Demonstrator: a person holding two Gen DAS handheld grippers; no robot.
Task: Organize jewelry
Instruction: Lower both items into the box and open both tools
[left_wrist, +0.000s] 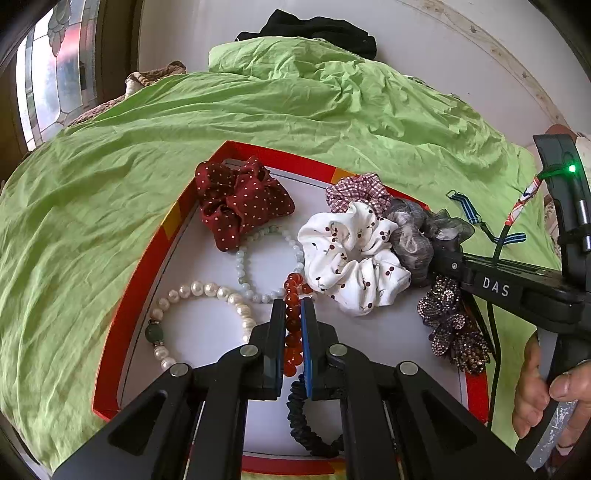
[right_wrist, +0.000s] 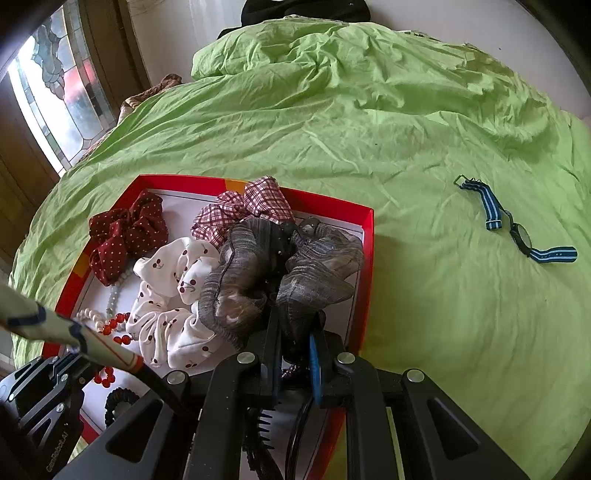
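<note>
Pinching the red bead bracelet between narrow jaws, the left gripper hovers over the red-rimmed tray; the right gripper clamps the grey scrunchie. Inside the tray lie a pearl bracelet, pale bracelet, cherry scrunchie, dotted scrunchie and checked scrunchie. Outside it, a watch rests on the green sheet.

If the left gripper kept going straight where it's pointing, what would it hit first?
Probably the white tray floor just past its tips. The left gripper is already shut on the red bead bracelet, angled down; the pale bead bracelet lies just beyond. Depth is unclear.
</note>
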